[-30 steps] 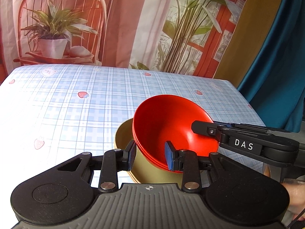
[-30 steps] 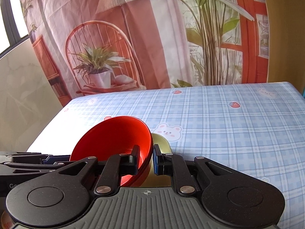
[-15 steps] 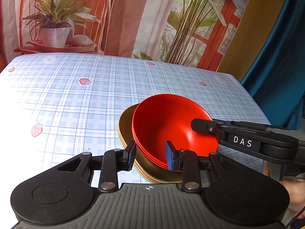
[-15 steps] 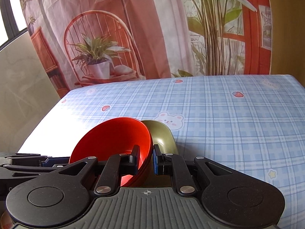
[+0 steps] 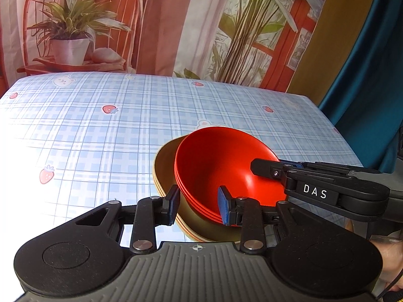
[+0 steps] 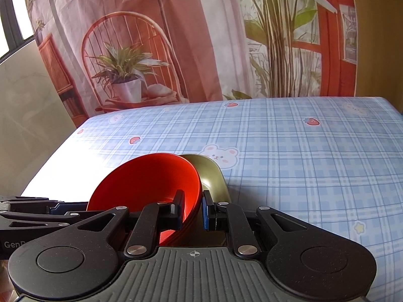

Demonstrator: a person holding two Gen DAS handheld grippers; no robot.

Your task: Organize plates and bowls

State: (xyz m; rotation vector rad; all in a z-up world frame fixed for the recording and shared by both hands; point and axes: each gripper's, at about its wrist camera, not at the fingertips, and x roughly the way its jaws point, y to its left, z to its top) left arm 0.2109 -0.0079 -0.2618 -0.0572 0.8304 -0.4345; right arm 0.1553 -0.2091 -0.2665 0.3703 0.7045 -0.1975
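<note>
Right hand-held gripper (image 6: pixel 192 211) clamping red bowls' (image 6: pixel 151 178) rim

Table (image 5: pixel 126 130) under blue plaid cloth (image 6: pixel 314 166); bowl stack (image 5: pixel 214 166) held above.

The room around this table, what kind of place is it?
Probably a staged home-like recording corner, not a real kitchen. The wall behind is a printed backdrop of a chair and plants. A checked tablecloth with strawberries covers the table, which bears only stacked red bowls and olive plates.

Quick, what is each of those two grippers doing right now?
Left gripper: closed on the rims of the red bowls and olive bowls together.
Right gripper: closed on the red bowls' rim.
</note>
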